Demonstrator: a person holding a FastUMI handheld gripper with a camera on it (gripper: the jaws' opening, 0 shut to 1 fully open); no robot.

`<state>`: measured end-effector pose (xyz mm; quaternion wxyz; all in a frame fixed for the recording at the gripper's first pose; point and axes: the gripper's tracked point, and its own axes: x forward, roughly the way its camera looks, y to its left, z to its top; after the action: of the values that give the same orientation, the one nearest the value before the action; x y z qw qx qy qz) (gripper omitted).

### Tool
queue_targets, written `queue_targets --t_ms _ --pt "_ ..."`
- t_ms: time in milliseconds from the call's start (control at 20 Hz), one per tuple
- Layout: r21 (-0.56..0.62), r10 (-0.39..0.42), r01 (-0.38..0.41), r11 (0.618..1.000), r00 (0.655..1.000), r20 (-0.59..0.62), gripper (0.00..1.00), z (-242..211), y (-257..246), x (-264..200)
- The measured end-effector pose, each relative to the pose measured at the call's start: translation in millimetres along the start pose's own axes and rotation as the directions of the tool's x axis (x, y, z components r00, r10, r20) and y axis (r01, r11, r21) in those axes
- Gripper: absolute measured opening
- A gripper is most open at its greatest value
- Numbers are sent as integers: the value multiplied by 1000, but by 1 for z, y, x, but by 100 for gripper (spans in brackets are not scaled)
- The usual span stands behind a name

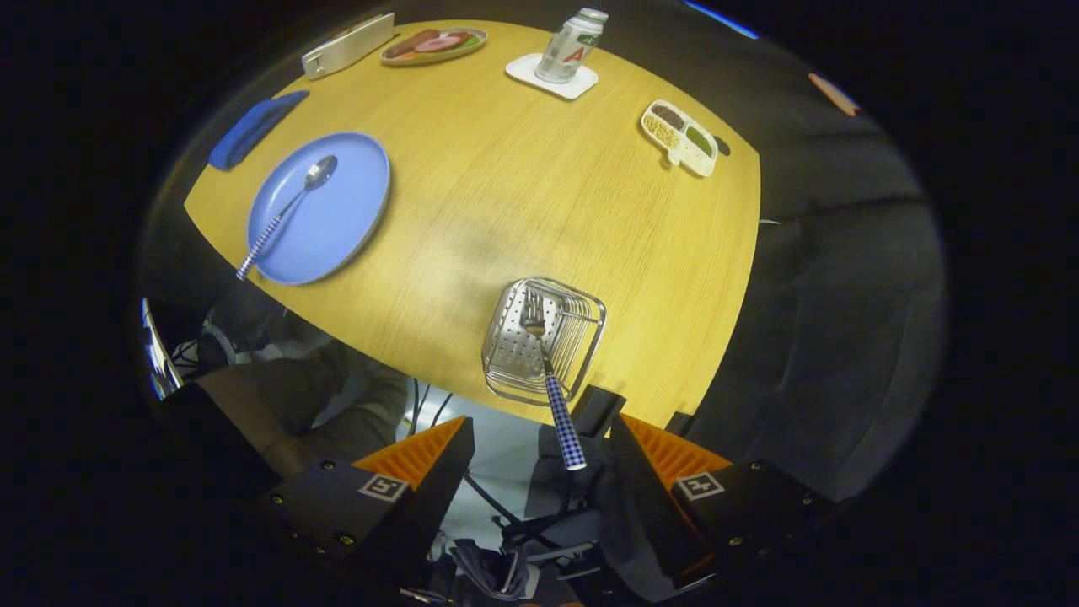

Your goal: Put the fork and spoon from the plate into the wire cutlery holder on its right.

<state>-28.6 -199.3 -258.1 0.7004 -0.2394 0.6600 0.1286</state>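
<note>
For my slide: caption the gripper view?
Open gripper above fork resting in wire holder; spoon on plate.

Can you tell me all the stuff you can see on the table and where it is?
table: one, yellow wood, round
plate: one, blue, far left of the holder
spoon: one, silver with checked handle, on the plate
wire cutlery holder: one, silver, near table edge, just ahead of the fingers
fork: one, silver with blue checked handle, lying in the holder, handle poking out between the fingers
cloth: one, blue, beyond the plate
bottle: one, white, on a white coaster
snack tray: one, white, three compartments
food plate: one, far side
hand-held gripper: one, open, touching nothing
</note>
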Motion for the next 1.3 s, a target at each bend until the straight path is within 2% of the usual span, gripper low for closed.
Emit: queue_targets --t_ms 50,300,600,900,1100,1300 --pt "22 -5 4 1000 999 32 96 -1 5 -3" --pt "140 -19 -6 990 984 180 97 19 29 -23" --pt "182 -56 8 983 965 257 97 40 51 -50" --pt "239 -81 -23 971 906 416 97 80 92 -65" --pt "302 -110 -64 951 846 523 97 108 115 -79" --pt "315 -112 -110 943 784 610 97 132 139 -91"
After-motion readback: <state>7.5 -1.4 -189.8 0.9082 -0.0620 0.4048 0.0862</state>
